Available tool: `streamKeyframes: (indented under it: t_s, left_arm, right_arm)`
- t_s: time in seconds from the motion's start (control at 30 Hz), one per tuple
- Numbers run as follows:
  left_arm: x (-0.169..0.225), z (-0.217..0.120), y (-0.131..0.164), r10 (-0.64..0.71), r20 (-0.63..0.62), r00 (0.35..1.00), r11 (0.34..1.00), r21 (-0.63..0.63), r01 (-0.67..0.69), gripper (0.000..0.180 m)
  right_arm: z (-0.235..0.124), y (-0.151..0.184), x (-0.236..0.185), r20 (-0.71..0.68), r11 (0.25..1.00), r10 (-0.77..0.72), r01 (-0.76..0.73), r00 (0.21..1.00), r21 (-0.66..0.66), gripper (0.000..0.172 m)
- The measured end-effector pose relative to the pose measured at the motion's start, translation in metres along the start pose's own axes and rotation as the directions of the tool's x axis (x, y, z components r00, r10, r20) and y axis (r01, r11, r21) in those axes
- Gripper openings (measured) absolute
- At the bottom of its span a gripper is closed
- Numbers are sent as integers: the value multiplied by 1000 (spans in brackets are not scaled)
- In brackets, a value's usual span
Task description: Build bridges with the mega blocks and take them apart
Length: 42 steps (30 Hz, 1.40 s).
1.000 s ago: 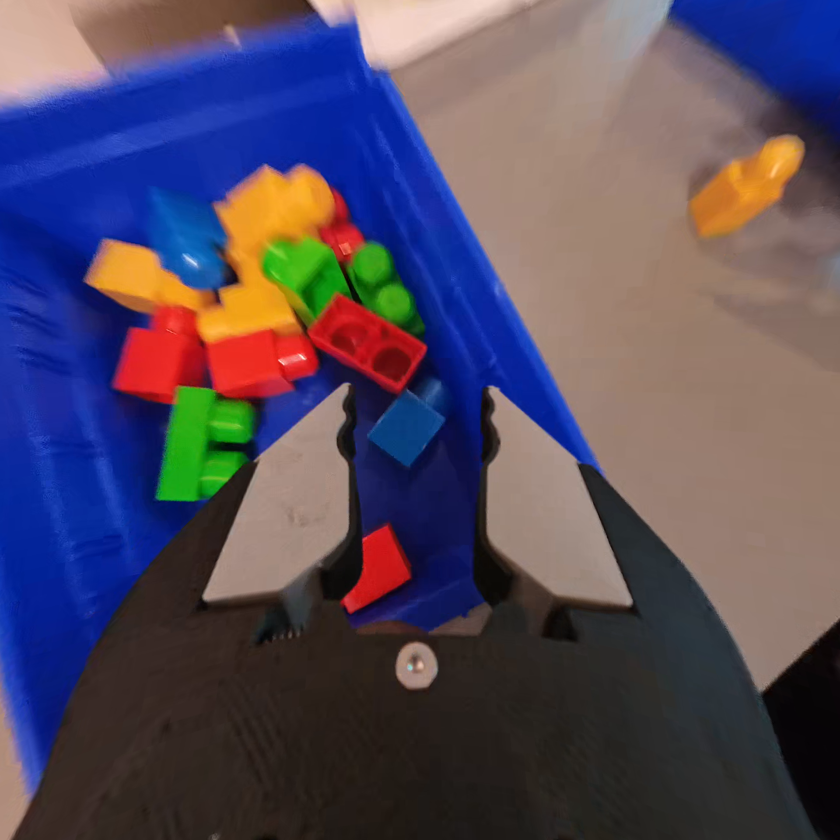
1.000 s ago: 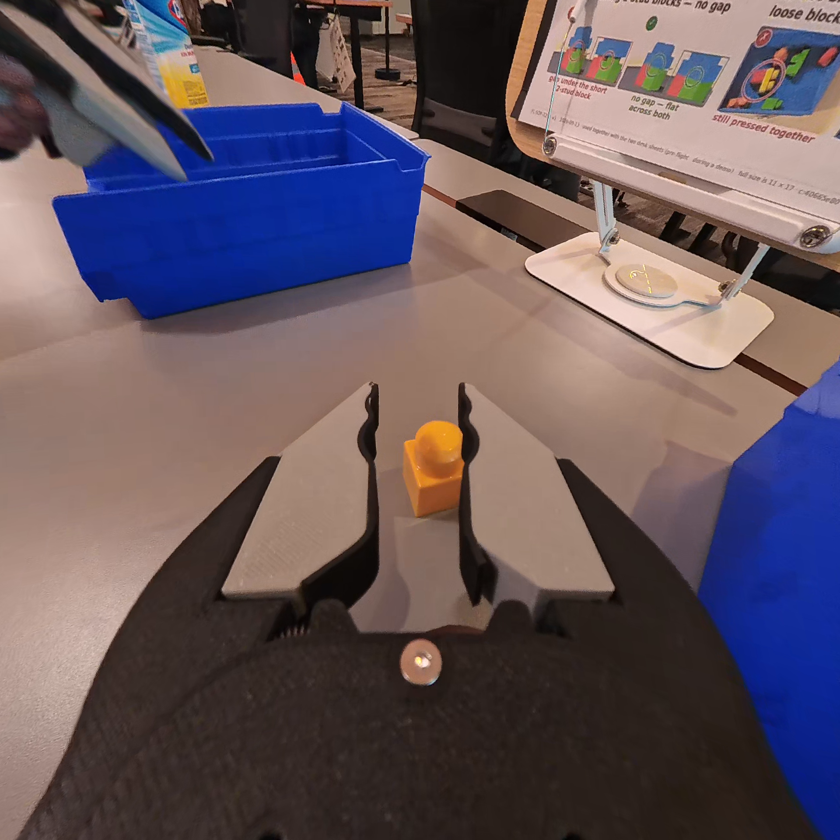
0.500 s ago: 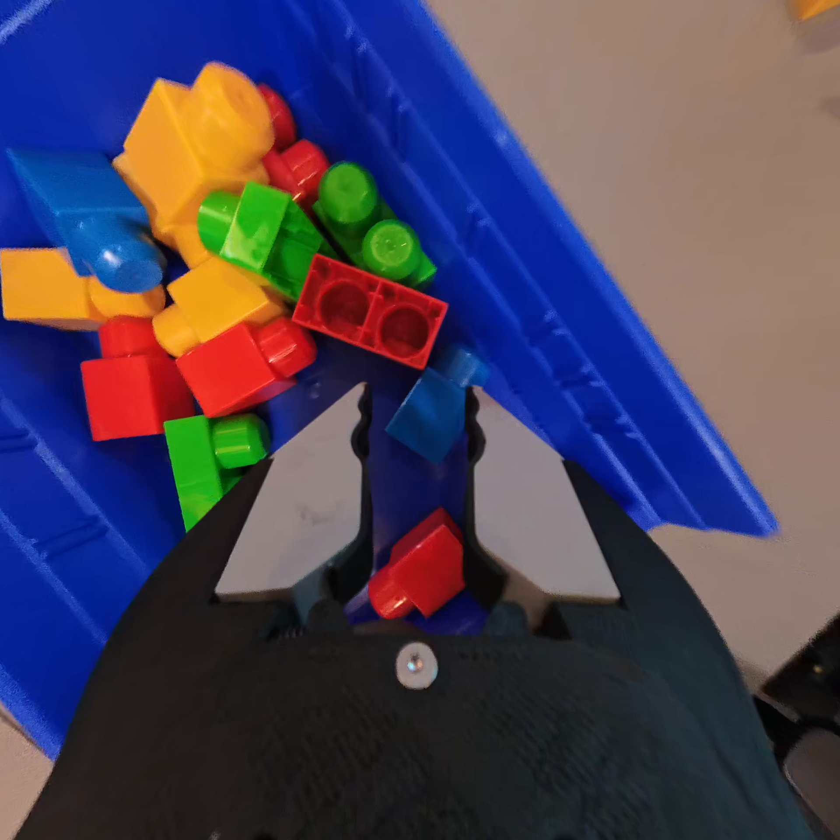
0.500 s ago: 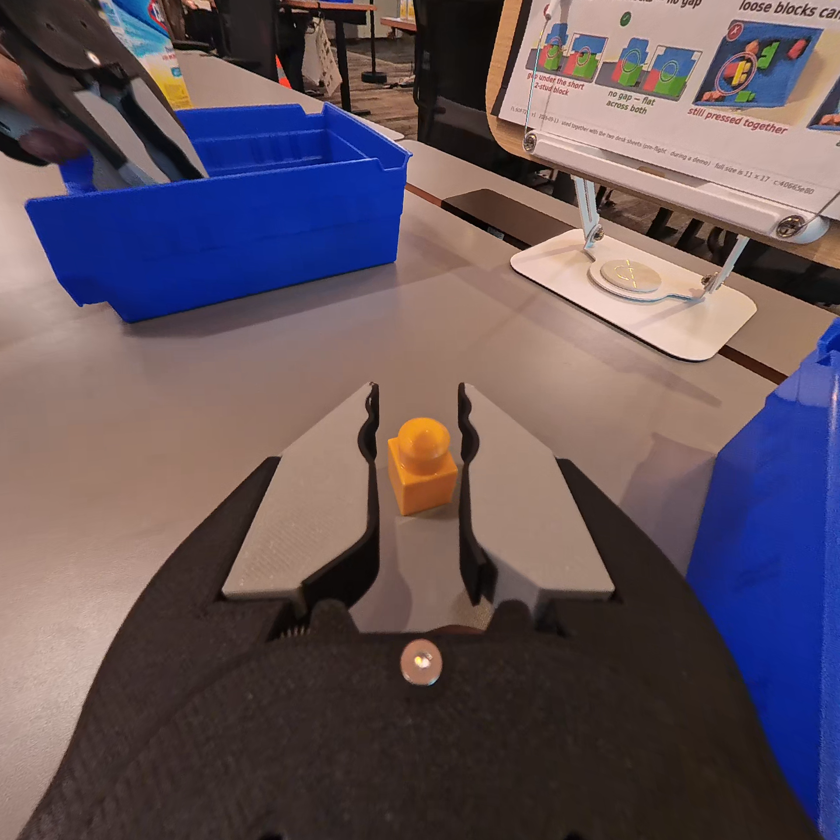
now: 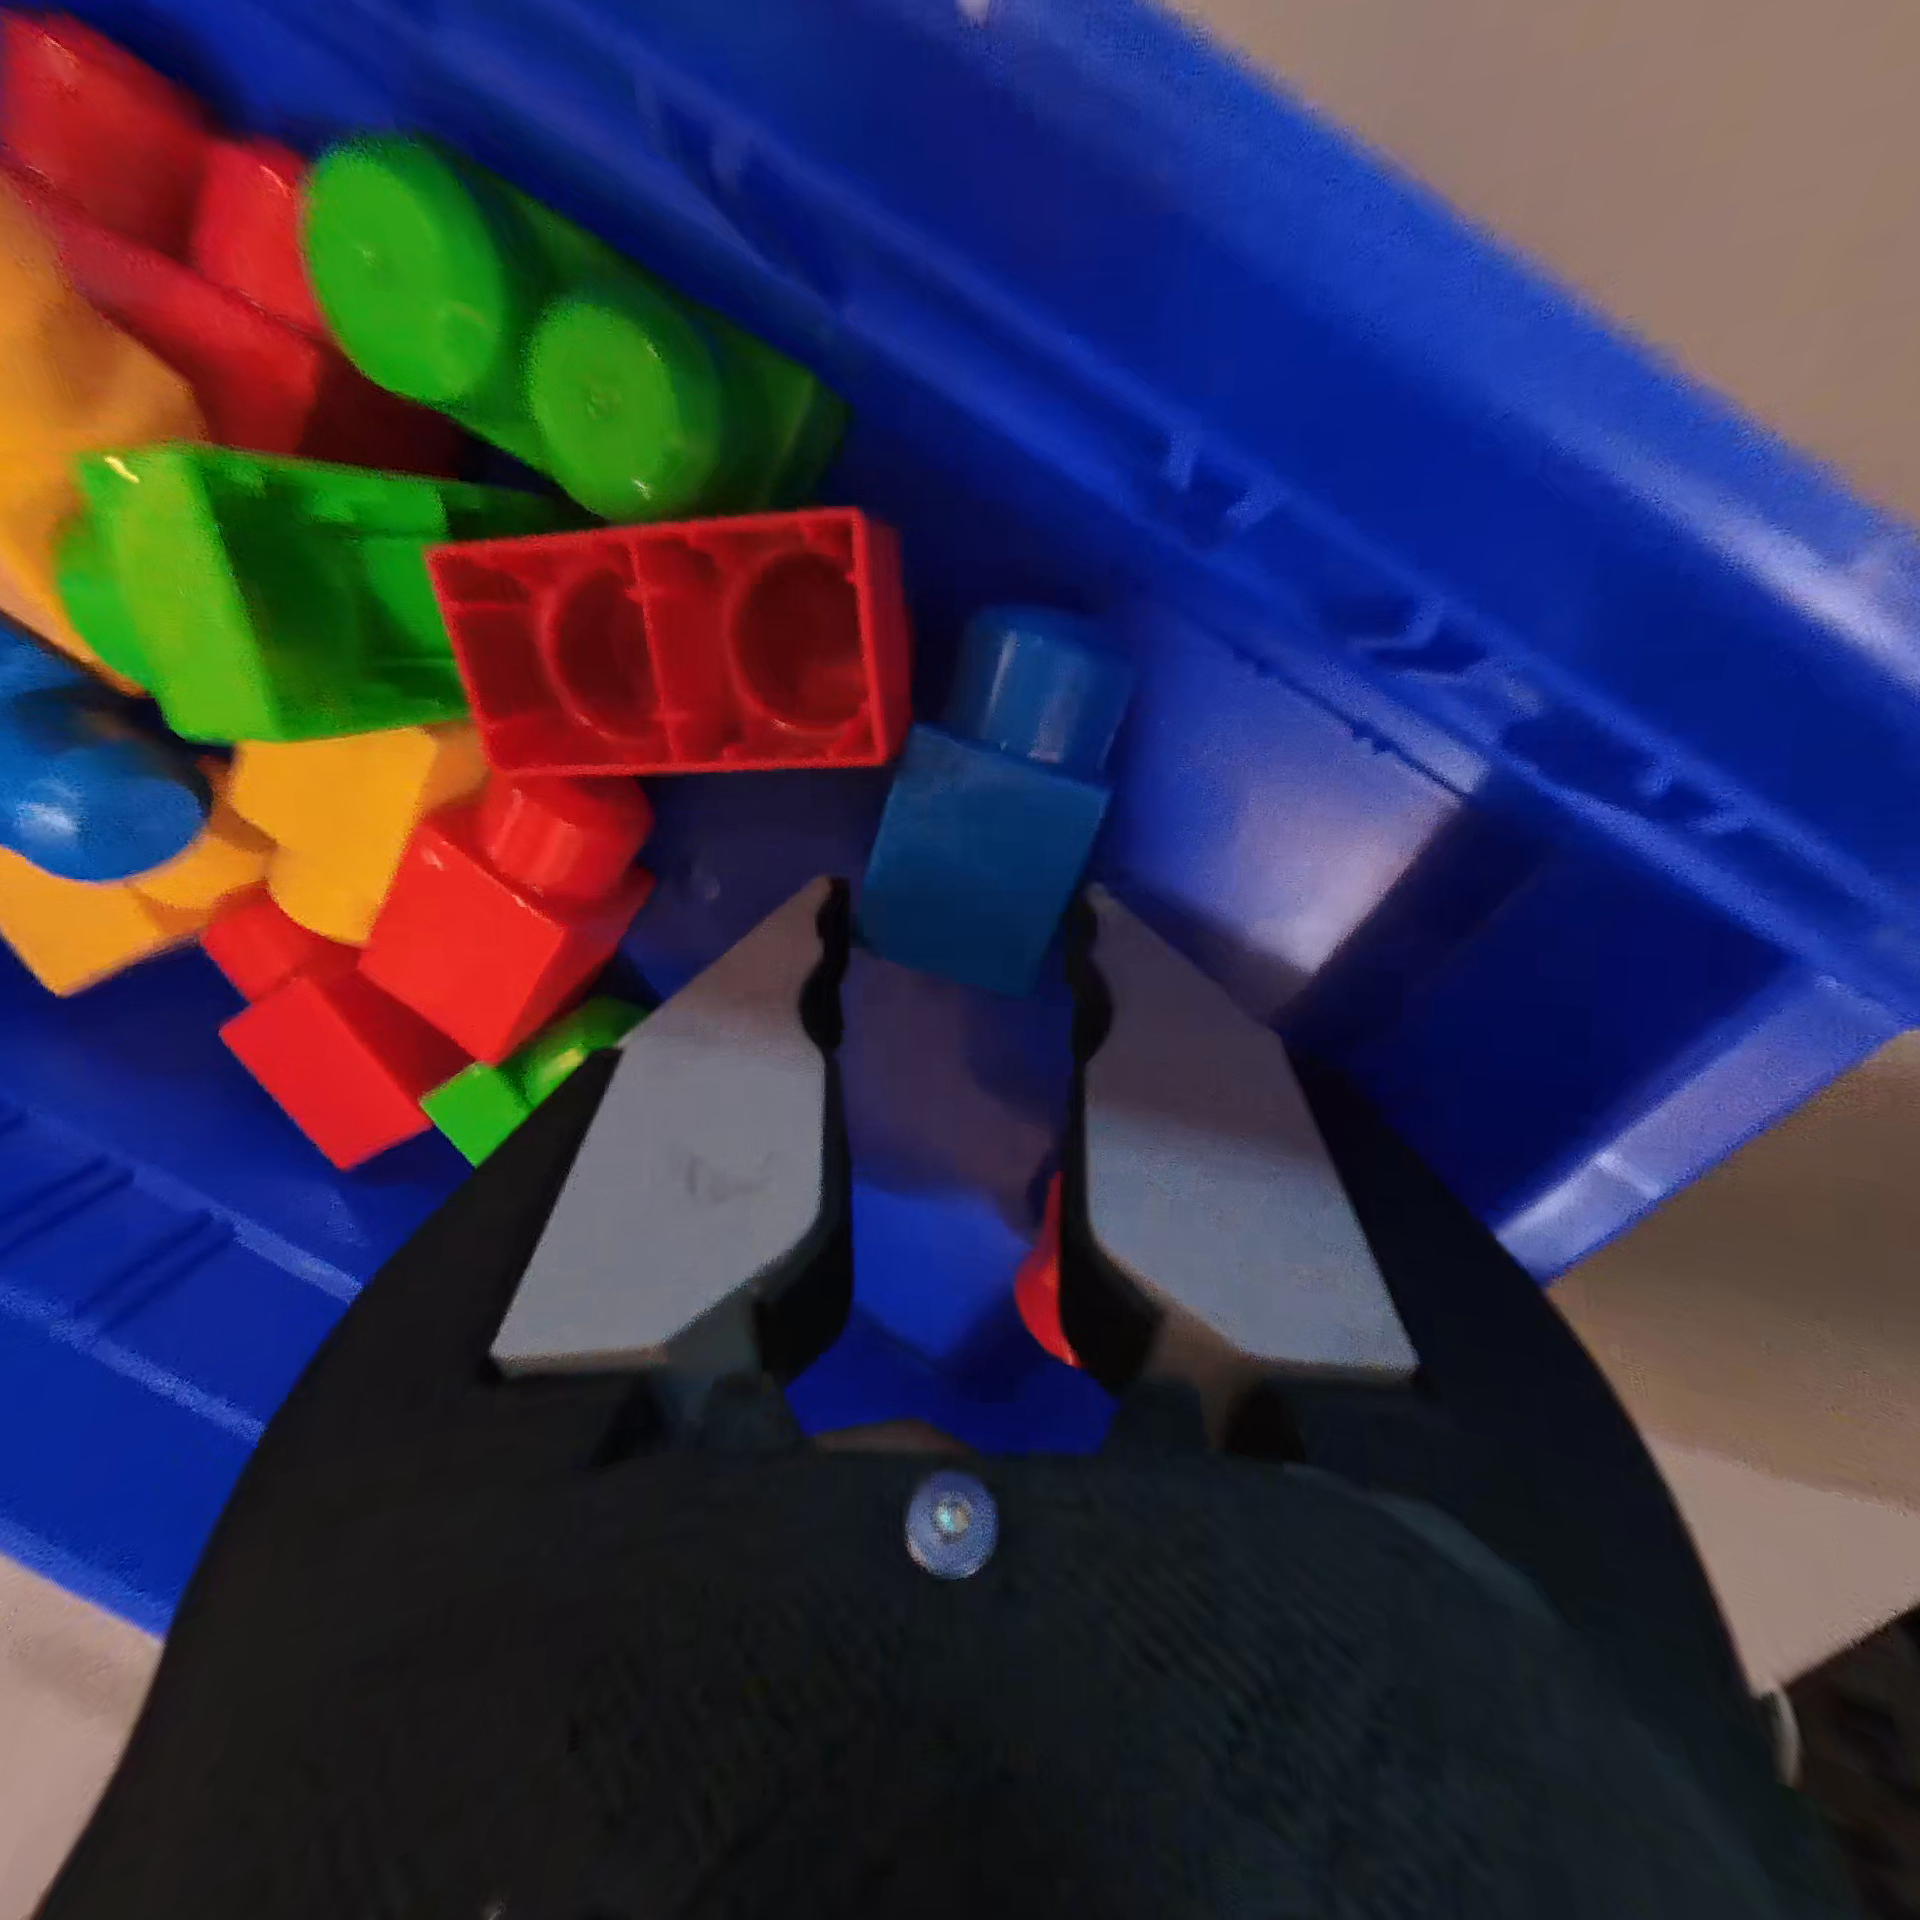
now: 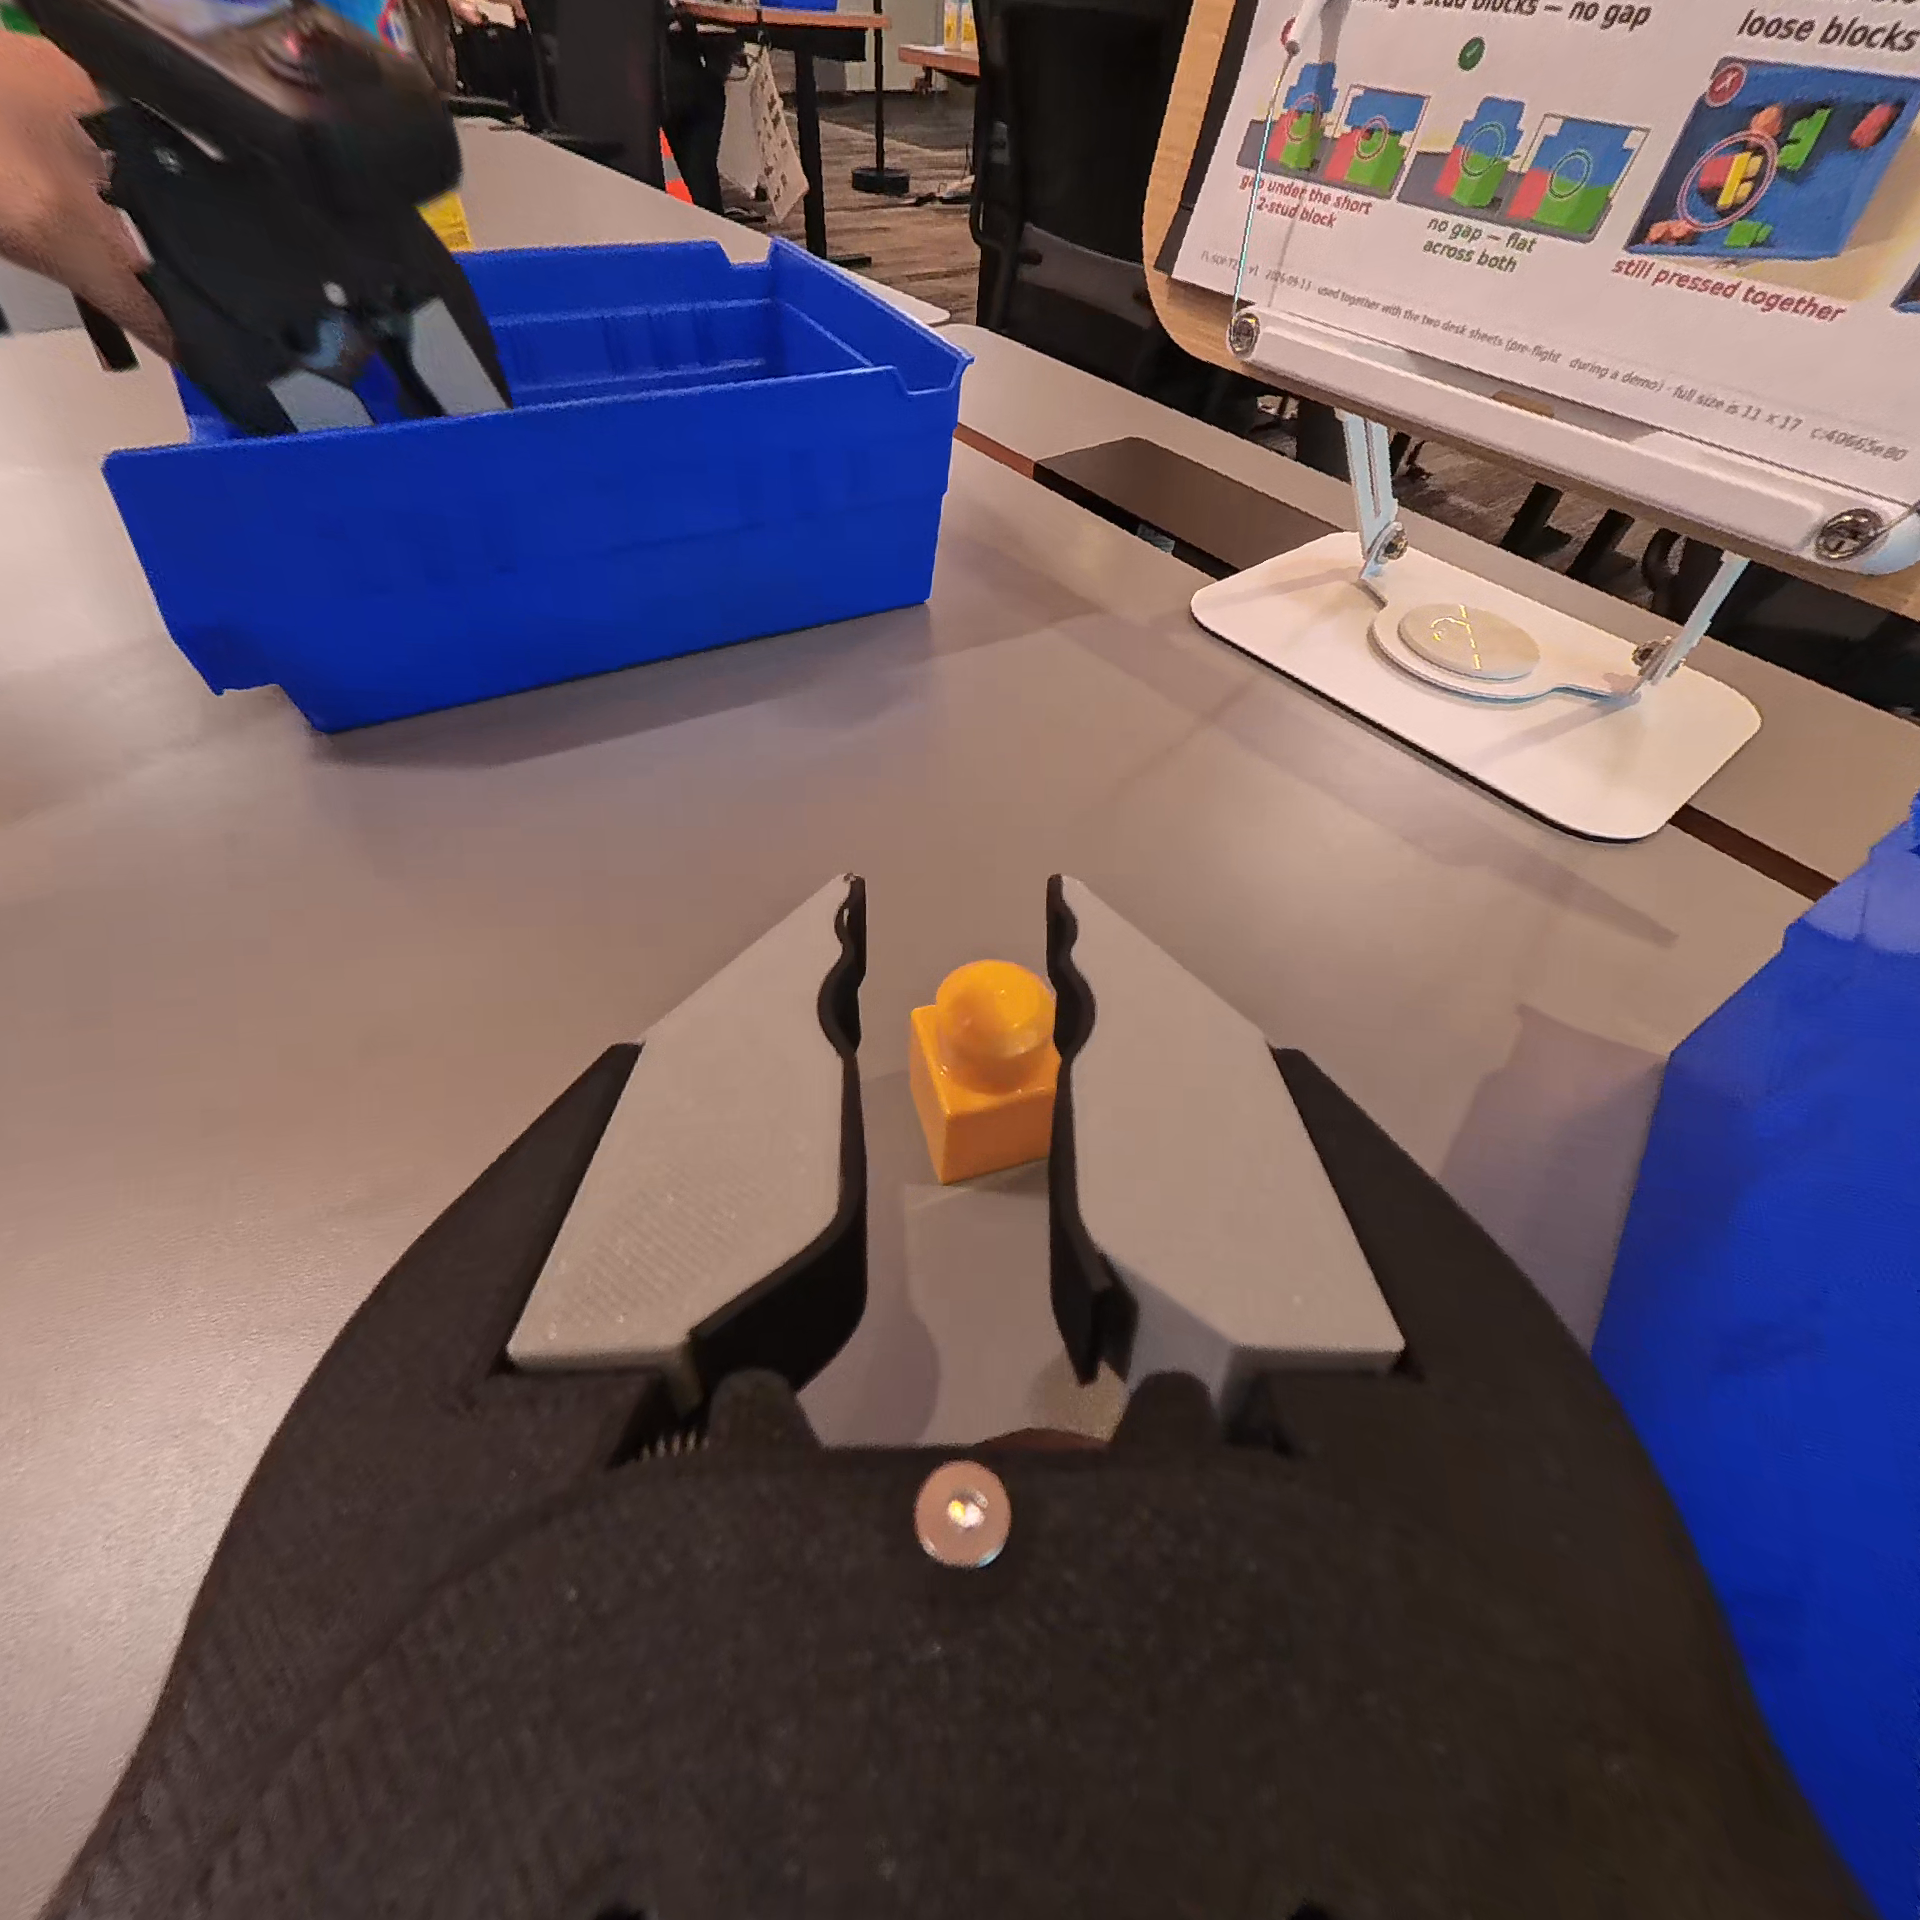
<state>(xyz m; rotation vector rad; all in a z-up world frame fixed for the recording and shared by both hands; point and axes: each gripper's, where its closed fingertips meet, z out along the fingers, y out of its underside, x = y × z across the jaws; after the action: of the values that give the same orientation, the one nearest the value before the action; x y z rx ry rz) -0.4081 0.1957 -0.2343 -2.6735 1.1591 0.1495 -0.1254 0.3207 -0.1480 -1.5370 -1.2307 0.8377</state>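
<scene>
In the left wrist view my left gripper (image 5: pixel 958 899) is down inside the blue bin (image 5: pixel 1351 520). Its jaws are open around the near end of a blue one-stud block (image 5: pixel 982 862) that lies on the bin floor. Space shows beside the right pad. An upturned red two-stud block (image 5: pixel 675 644) lies just left of it. In the right wrist view my right gripper (image 6: pixel 954 883) is low over the grey table (image 6: pixel 416 935). An orange one-stud block (image 6: pixel 982 1091) stands upright between its fingers, against the right one, with a gap on the left.
Red, green, orange and blue blocks are piled in the left part of the bin, among them a green two-stud block (image 5: pixel 540 322). The right wrist view shows the bin (image 6: pixel 582 551) at far left, the left gripper (image 6: pixel 384 364) in it, a second blue bin (image 6: pixel 1787 1351) at right, and a white board stand (image 6: pixel 1475 665). The tips of one gripper are about 35 cm away from the tips of the other.
My left gripper dropped deeper into the bin and closed in on the blue block, its jaws narrower than a second ago. The orange block shifted from side to side between my right fingers.
</scene>
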Motion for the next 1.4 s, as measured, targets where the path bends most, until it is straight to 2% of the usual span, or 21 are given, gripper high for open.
streamKeyframes:
  t_s: [0.1,0.2,0.27,0.37,0.43,0.53,0.6,0.7,0.77,0.9,1.0,1.1,1.27,1.33,1.4]
  left_arm:
    - [-3,-12,-10,-15,17,1000,994,106,13,39]
    - [-11,-42,-13,-87,37,995,962,263,75,39]
    - [-19,-68,-11,-156,58,986,917,380,123,39]
    - [-28,-107,-13,-249,78,965,814,558,165,39]
    - [-20,-130,-29,-259,80,962,743,653,146,39]
    - [6,-147,-75,-234,103,967,691,717,91,39]
    - [28,-143,-114,-267,18,964,649,742,166,39]
    - [81,-126,-175,-179,-132,975,615,759,216,38]
    - [110,-110,-206,-102,-213,972,615,755,229,38]
    - [141,-96,-249,9,-414,910,553,761,340,38]
    - [144,-85,-261,26,-462,887,548,748,374,38]
    - [144,-80,-268,28,-472,881,536,751,385,38]
    - [136,-76,-276,6,-530,848,497,738,457,39]
    - [124,-68,-277,-45,-479,877,492,753,437,40]
    - [103,-55,-272,-143,-370,918,506,770,389,44]
  right_arm:
    - [-2,-2,1,2,1000,4,-4,1000,9,31]
    - [-4,-6,0,9,1000,13,-13,1000,23,31]
    - [-5,-8,-2,22,999,26,-27,999,34,31]
    - [-7,-12,-6,44,998,40,-42,998,46,31]
    - [-7,-15,-12,82,997,55,-59,995,53,32]
    - [-7,-20,-30,190,992,91,-105,978,67,38]
    - [-10,-26,-41,252,987,97,-125,963,100,43]
    - [-19,-40,-53,316,978,66,-124,947,166,49]
    - [-27,-49,-60,371,968,51,-137,927,211,54]
    - [-37,-56,-69,478,954,75,-203,875,222,57]
    - [-31,-48,-64,463,963,96,-201,881,182,53]
    - [-29,-43,-68,477,971,83,-179,875,160,29]
    - [-27,-42,-54,408,972,123,-193,905,133,28]
    - [-25,-38,-41,313,981,98,-145,945,129,28]
    - [-24,-32,-22,175,992,61,-79,983,100,28]
